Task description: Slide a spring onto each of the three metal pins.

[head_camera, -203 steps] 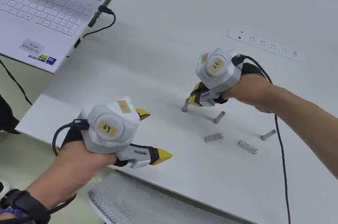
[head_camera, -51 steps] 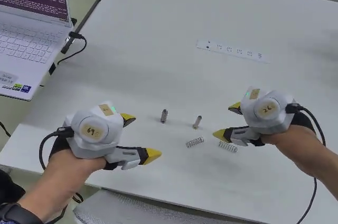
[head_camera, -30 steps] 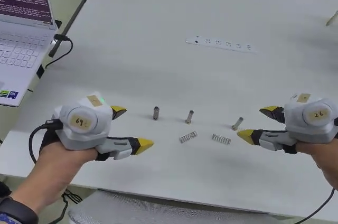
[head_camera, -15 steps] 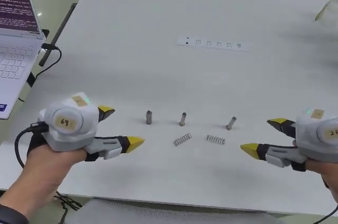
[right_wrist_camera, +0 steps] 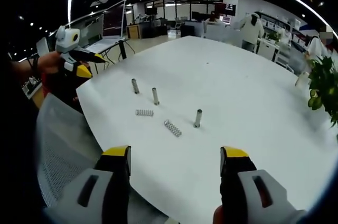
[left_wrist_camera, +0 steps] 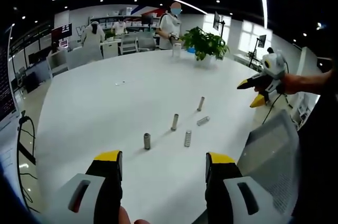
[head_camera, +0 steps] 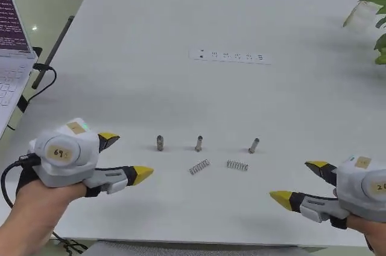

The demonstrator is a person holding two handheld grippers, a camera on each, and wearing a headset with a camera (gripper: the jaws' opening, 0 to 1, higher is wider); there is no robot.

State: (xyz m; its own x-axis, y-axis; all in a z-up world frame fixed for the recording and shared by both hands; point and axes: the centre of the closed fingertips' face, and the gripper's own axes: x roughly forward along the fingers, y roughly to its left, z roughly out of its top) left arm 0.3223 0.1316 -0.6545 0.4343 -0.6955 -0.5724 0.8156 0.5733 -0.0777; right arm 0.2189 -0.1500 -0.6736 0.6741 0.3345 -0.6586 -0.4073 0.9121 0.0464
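Note:
Three metal pins stand upright in a row on the white table. The left pin [head_camera: 160, 142] [left_wrist_camera: 147, 140] [right_wrist_camera: 134, 85] carries a spring. The middle pin [head_camera: 198, 143] [left_wrist_camera: 175, 122] [right_wrist_camera: 155, 96] and the right pin [head_camera: 254, 145] [left_wrist_camera: 200, 103] [right_wrist_camera: 197, 118] are bare. Two loose springs [head_camera: 199, 166] [head_camera: 237, 165] lie just in front of them. My left gripper [head_camera: 126, 156] [left_wrist_camera: 165, 158] hovers open, left of the row. My right gripper [head_camera: 298, 182] [right_wrist_camera: 176, 152] is open too, at the near right, well apart from the pins.
A white power strip [head_camera: 228, 57] lies farther back on the table. A laptop [head_camera: 7, 38] and its cable [head_camera: 43, 75] sit at the left edge. Plant leaves [head_camera: 373, 8] show at the far right. A mesh chair back [right_wrist_camera: 58, 145] stands by the near edge.
My right gripper has pulled back from the pins toward the near right edge. The third pin, which lay flat earlier, now stands upright. The left gripper has stayed open by the left.

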